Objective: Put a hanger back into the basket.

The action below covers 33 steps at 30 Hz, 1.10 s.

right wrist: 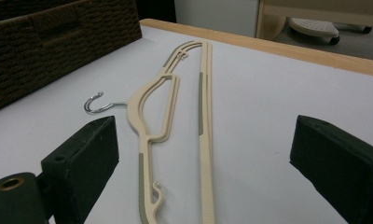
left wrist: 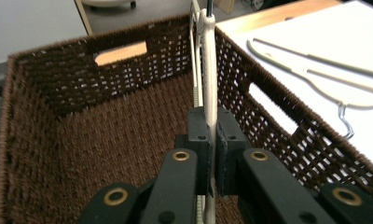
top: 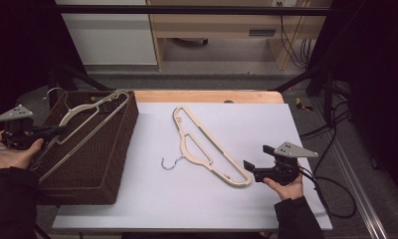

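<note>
**One hanger in the basket, one on the table**

So there are two cream plastic hangers here. The first hanger (top: 87, 124) sits tilted in the brown wicker basket (top: 95, 174), its upper end leaning over the rim at about 1 o'clock and its metal hook (top: 57, 94) poking up near the basket's 11 o'clock corner. The left gripper (top: 50, 132) comes in from 9 o'clock and is pinching it: in the left gripper view the jaws are pressed tight on the thin cream bar (left wrist: 210, 84), which runs straight up toward 12 o'clock past the basket wall (left wrist: 273, 107).

The second hanger (top: 207, 147) lies flat on the white table (top: 266, 124), hook (top: 171, 163) pointing to 9 o'clock, just beside the basket. The right gripper (top: 254, 159) hovers right off its lower end at about 4 o'clock, jaws spread wide and holding nothing. In the right gripper view that hanger (right wrist: 175, 116) stretches away toward 12 o'clock between the two black jaws, not touching either.
</note>
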{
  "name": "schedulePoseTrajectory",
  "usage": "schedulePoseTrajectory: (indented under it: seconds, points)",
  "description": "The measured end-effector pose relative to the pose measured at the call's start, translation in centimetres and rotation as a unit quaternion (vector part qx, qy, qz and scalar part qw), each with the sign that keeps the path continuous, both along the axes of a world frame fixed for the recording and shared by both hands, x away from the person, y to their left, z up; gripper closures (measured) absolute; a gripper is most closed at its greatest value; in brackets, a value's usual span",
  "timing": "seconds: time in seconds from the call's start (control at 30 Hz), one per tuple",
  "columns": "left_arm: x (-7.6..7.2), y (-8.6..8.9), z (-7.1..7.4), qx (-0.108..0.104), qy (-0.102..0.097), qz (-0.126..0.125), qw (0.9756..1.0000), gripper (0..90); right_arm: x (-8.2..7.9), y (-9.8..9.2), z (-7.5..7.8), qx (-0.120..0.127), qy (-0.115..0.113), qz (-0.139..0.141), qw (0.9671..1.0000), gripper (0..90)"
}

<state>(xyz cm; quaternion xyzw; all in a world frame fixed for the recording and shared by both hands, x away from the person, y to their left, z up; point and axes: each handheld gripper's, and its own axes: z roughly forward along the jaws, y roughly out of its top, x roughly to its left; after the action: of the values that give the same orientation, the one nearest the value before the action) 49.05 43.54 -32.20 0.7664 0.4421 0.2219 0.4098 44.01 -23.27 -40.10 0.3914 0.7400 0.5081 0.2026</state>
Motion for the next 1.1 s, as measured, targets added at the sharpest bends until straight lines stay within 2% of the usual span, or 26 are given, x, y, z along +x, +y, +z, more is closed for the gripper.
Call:
schedulePoseTrajectory:
  seconds: [0.17, 0.4, 0.5, 0.7, 0.8, 0.9, 0.93, 1.03, 1.1]
  points:
    - [0.5, -0.3, -1.4, 0.015, 0.02, 0.005, 0.9997, 86.3, 0.1, 0.1, -0.1, 0.0, 0.001, 0.002, 1.0, 8.0]
    - [1.3, -0.4, -3.2, 0.031, 0.049, 0.026, 0.998, 86.0, 0.1, 0.3, -0.2, 0.0, 0.005, 0.002, 1.0, 7.9]
    - [1.5, -0.2, -3.7, 0.027, 0.058, 0.041, 0.9971, 85.5, 0.1, 0.3, -0.2, -0.001, 0.005, 0.002, 1.0, 7.9]
    - [1.6, 0.7, -4.1, 0.02, 0.062, 0.079, 0.9948, 83.7, 0.1, 0.3, -0.3, -0.003, 0.006, 0.002, 1.0, 7.9]
    - [1.7, 1.0, -4.3, 0.043, 0.07, 0.102, 0.9914, 80.3, 0.1, 0.3, -0.3, 0.0, 0.008, 0.002, 1.0, 7.9]
    - [1.7, 1.8, -4.9, 0.039, 0.089, 0.114, 0.9887, 74.7, 0.1, 0.4, -0.3, -0.001, 0.008, 0.003, 1.0, 7.9]
    - [1.7, 2.0, -5.0, 0.043, 0.095, 0.121, 0.9871, 71.6, 0.2, 0.4, -0.4, -0.001, 0.008, 0.003, 1.0, 7.9]
    - [1.8, 2.7, -5.7, 0.023, 0.109, 0.14, 0.9838, 67.2, 0.2, 0.4, -0.4, -0.002, 0.008, 0.006, 0.9999, 7.9]
    - [1.8, 2.9, -5.9, 0.027, 0.118, 0.152, 0.981, 64.1, 0.2, 0.4, -0.4, -0.004, 0.008, 0.006, 0.9999, 7.9]
